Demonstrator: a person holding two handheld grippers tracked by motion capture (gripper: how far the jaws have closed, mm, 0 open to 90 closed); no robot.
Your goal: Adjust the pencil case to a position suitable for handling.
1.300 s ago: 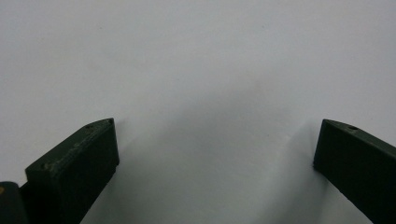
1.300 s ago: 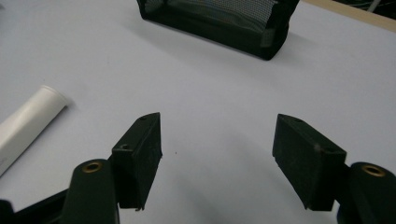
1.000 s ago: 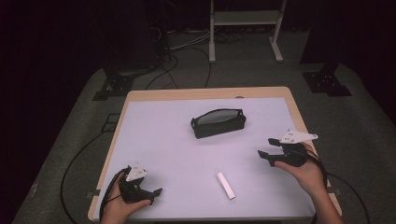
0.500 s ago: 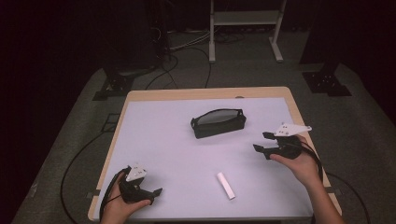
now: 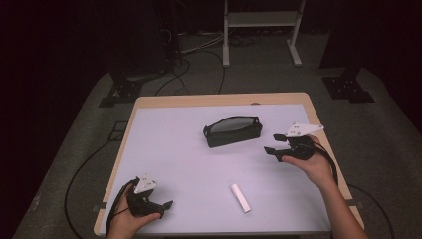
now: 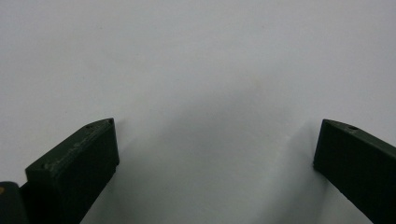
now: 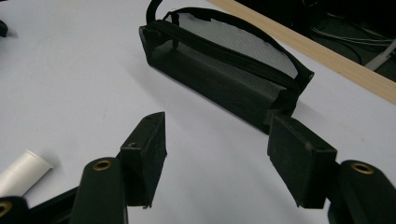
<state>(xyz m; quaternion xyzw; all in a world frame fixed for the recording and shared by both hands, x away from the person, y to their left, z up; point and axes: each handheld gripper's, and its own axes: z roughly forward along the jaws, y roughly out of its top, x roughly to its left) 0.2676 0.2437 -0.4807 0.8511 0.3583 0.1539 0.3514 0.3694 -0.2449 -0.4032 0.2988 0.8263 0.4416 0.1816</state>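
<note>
A black mesh pencil pouch with an open zip top (image 5: pixel 233 131) lies near the middle of a pale lilac table mat (image 5: pixel 179 159), its long side facing the person. The right gripper (image 5: pixel 275 143) hovers just beside the pouch's right end, jaws spread with nothing between them; they have just been narrowing a little. In the right gripper view the pouch (image 7: pixel 224 70) sits ahead, close to the jaw tips, not touched. A small white cylinder like a chalk stick (image 5: pixel 240 197) lies well apart, toward the near edge. The left gripper (image 5: pixel 166 204) rests at the near left corner, jaws wide and empty. To grasp well, the right gripper should probably line up squarely on the pouch's end wall before clamping.
</note>
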